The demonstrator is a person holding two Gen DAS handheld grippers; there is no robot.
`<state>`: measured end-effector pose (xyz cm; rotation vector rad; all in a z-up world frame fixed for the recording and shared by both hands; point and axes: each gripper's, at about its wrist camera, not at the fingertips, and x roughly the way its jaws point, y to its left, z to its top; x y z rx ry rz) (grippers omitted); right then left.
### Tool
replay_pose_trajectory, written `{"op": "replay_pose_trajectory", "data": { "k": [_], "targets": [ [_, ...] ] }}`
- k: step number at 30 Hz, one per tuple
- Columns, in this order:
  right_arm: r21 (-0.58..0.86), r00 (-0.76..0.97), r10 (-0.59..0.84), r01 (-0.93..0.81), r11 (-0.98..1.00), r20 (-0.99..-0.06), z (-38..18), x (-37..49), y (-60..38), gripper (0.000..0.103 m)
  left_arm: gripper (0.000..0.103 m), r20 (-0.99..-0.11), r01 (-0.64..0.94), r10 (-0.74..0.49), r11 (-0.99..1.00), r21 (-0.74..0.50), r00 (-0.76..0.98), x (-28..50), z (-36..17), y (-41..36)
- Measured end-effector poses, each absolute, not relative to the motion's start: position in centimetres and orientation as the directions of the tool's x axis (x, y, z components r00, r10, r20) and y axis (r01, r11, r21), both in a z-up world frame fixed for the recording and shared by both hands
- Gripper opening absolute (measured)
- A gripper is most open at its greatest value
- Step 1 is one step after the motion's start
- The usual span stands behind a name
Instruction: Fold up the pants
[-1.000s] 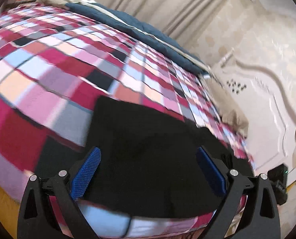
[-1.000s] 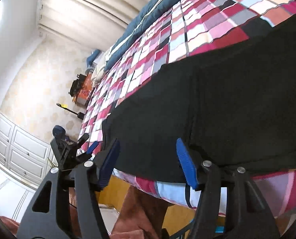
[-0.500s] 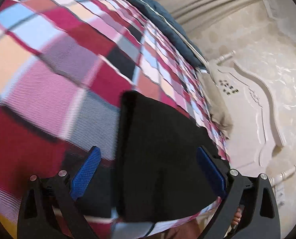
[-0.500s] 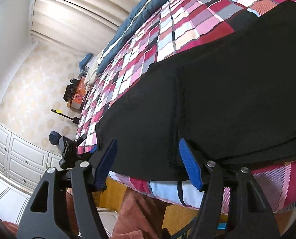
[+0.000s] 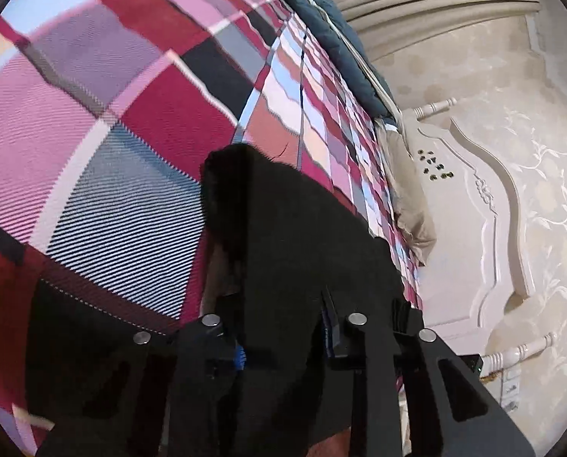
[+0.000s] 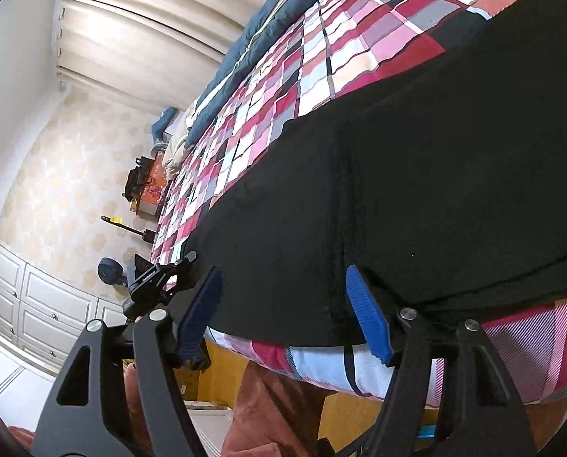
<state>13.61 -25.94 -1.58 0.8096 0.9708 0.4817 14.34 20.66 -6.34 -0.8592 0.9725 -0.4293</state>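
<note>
- While the black pants (image 6: 417, 175) lay spread along the near edge of the bed, over the checked bedspread (image 5: 104, 122), their long axis ran with that edge, from one claw to the other.
- At one end of the pants, the left claw (image 5: 283, 342) was closing on the cloth: its fingers had come close together, the dark fabric ran up from between them, and the pads looked pressed on it, though the black-on-black made the contact hard to judge.
- Beyond that grip the end of the pants (image 5: 283, 236) stood bunched above the bedspread.
- Further along the same edge, the right claw (image 6: 283, 304) stood with its blue pads well apart and was opening a little; the hem of the pants lay just beyond the fingertips, at the bed's edge, with nothing clamped.
- By my reckoning the coming fold turned on this: the left hand had one end, the right hand was nearer the middle stretch, and the cloth lay ahead of both claws, across the bed.
- Nothing stood on the bedspread in the path; a blue quilt (image 6: 253, 38) lay along the far edge, a pillow (image 5: 409, 198) at the headboard (image 5: 485, 228) end.
- Curtains (image 6: 150, 26) and white cabinets (image 6: 28, 304) stood clear of the bed.
</note>
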Motion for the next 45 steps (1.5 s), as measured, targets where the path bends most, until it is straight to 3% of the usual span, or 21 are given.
{"op": "replay_pose_trajectory", "data": {
  "k": [11, 15, 19, 24, 29, 31, 33, 36, 41, 45],
  "targets": [
    [0.793, 0.53, 0.678, -0.016, 0.609, -0.51, -0.5, 12.2, -26.9, 0.068, 0.017, -0.408, 0.195, -0.737, 0.58, -0.791, 0.538, 14.3, 5.7, 12.6],
    [0.802, 0.552, 0.678, -0.027, 0.597, -0.486, 0.1, 11.3, -28.0, 0.069, 0.017, -0.492, 0.306, -0.71, 0.68, -0.667, 0.504, 14.8, 8.5, 5.6],
    [0.812, 0.566, 0.678, -0.025, 0.583, -0.469, 0.1, 10.6, -29.2, 0.069, 0.015, -0.566, 0.342, -0.701, 0.709, -0.616, 0.434, 15.7, 6.5, -0.5],
    [0.819, 0.578, 0.669, 0.0, 0.574, -0.468, -0.2, 9.7, -30.8, 0.069, 0.015, -0.665, 0.3, -0.658, 0.753, -0.586, 0.352, 16.6, 0.1, -5.8],
    [0.818, 0.577, 0.664, 0.013, 0.575, -0.475, -0.4, 9.5, -31.4, 0.071, 0.016, -0.712, 0.349, -0.587, 0.807, -0.476, 0.385, 15.4, -1.3, -8.1],
    [0.817, 0.575, 0.663, 0.016, 0.577, -0.479, -0.5, 9.6, -31.4, 0.075, 0.029, -0.704, 0.372, -0.589, 0.805, -0.463, 0.398, 15.2, -0.8, -8.1],
    [0.814, 0.572, 0.663, 0.017, 0.58, -0.484, -0.5, 9.8, -31.1, 0.075, 0.051, -0.661, 0.384, -0.634, 0.772, -0.507, 0.401, 14.5, 0.2, -7.4],
    [0.809, 0.566, 0.668, -0.002, 0.587, -0.483, 0.2, 10.6, -30.7, 0.075, 0.077, -0.572, 0.4, -0.702, 0.712, -0.577, 0.423, 13.2, 2.7, -6.1],
    [0.795, 0.533, 0.694, -0.064, 0.603, -0.483, 1.7, 13.2, -29.8, 0.075, 0.085, -0.443, 0.41, -0.714, 0.685, -0.602, 0.542, 10.8, 5.8, -0.5],
    [0.762, 0.494, 0.692, -0.085, 0.642, -0.527, 2.1, 17.2, -28.4, 0.075, 0.085, -0.458, 0.278, -0.642, 0.719, -0.637, 0.614, 11.2, 3.5, 5.6]
  ]
}}
